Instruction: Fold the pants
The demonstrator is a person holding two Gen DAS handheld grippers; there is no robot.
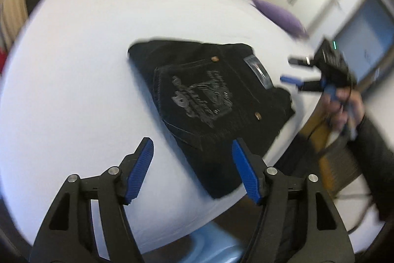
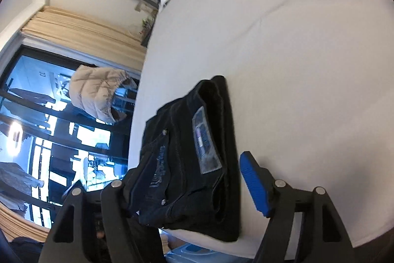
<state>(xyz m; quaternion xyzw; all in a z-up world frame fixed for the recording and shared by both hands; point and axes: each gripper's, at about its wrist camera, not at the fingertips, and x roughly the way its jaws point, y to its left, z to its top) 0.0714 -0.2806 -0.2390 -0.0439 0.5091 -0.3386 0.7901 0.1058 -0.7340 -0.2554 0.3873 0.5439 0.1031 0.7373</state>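
White bed [image 1: 73,65] fills both views; left view blurred. We find the black pants [image 1: 209,100] folded near its edge. Left gripper [image 1: 192,166] hangs spread, holding nothing. Right gripper [image 2: 189,191] gapes too; the pants hide its left finger. Pocket print illegible.

pants [image 1: 211,100] pocket print, patch label, unreadable

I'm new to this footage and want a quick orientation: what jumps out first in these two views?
The black pants, folded into a compact bundle with a printed back pocket and a waistband label, lie near the edge of the white bed. The left tool hangs open just short of them, holding nothing. The right tool is off the bundle's far end, also open.
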